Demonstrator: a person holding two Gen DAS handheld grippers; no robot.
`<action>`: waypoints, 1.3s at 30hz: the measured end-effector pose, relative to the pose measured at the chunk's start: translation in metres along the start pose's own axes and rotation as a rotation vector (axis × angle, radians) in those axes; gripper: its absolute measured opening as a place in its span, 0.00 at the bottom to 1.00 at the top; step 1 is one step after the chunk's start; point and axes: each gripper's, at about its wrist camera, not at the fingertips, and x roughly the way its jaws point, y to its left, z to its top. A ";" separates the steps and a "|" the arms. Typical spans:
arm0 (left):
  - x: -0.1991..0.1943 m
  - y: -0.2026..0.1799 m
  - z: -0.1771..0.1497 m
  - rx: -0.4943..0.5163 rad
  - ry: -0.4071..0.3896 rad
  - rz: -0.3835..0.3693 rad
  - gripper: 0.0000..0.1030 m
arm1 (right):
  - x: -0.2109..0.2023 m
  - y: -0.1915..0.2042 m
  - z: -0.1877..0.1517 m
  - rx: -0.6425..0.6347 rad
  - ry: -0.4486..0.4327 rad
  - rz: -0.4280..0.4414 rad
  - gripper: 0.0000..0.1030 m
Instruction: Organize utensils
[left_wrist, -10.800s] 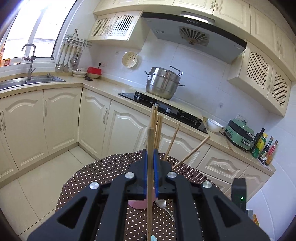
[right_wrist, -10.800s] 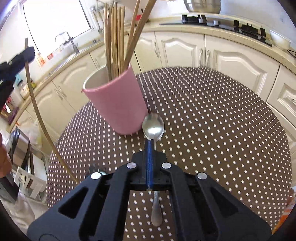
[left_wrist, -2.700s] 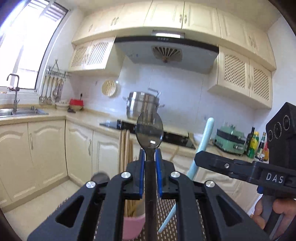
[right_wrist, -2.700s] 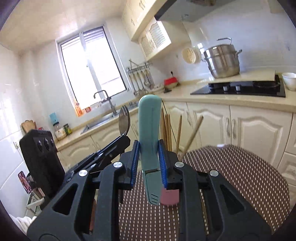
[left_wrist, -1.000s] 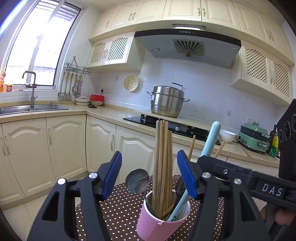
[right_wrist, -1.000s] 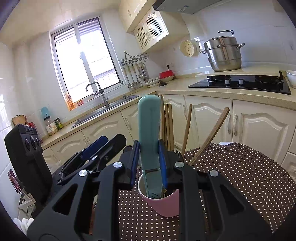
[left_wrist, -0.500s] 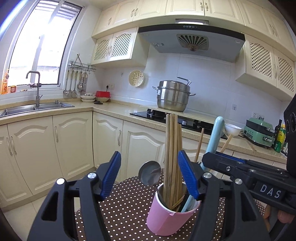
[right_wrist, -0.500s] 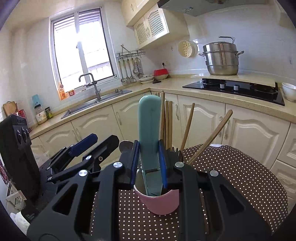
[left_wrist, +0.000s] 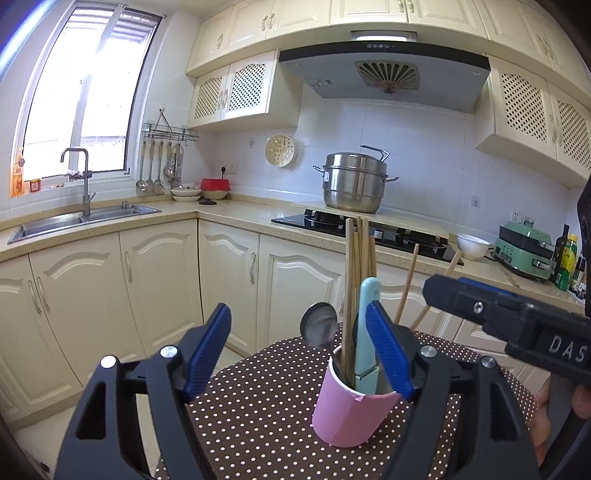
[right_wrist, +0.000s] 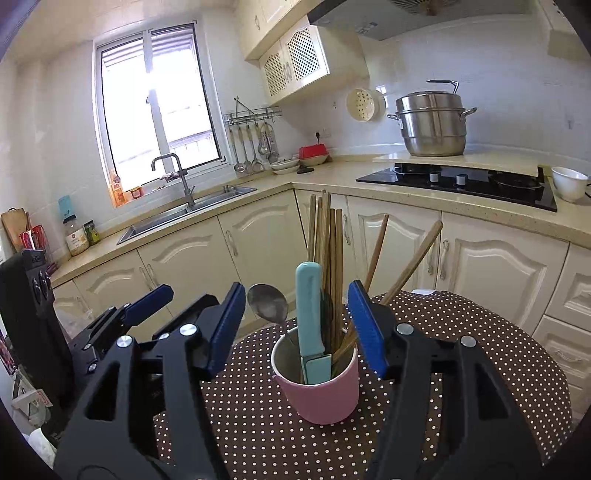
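Left hand-held gripper (left_wrist: 299, 350): jaws opening, nothing pressed between the blue pads.
Spoon (right_wrist: 267, 303): bowl up, leaning out of the cup's left side.
Pink cup (right_wrist: 317, 391): upright on the polka-dot bench (right_wrist: 461, 332), between the right gripper's pads.
Teal-handled knife (right_wrist: 309, 317): standing handle-up in the cup.
Chopsticks (right_wrist: 327, 251): bundled in the cup, two leaning right.
Right hand-held gripper (right_wrist: 295, 328): jaws opening, clear of the knife handle.

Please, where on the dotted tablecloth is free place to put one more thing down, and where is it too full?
Bare dotted tablecloth lies right of the pink cup, toward the white cabinets, and in front of the cup. The cup itself is crowded: chopsticks, spoon and teal-handled knife fill it.
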 end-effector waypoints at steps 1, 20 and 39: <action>-0.005 -0.001 0.000 0.010 -0.001 0.003 0.72 | -0.003 0.001 0.000 -0.001 -0.002 0.000 0.56; -0.149 -0.029 -0.010 0.091 -0.048 0.065 0.85 | -0.143 0.043 -0.049 -0.081 -0.097 -0.139 0.76; -0.271 -0.053 -0.018 0.123 -0.149 0.050 0.87 | -0.254 0.110 -0.079 -0.197 -0.244 -0.263 0.87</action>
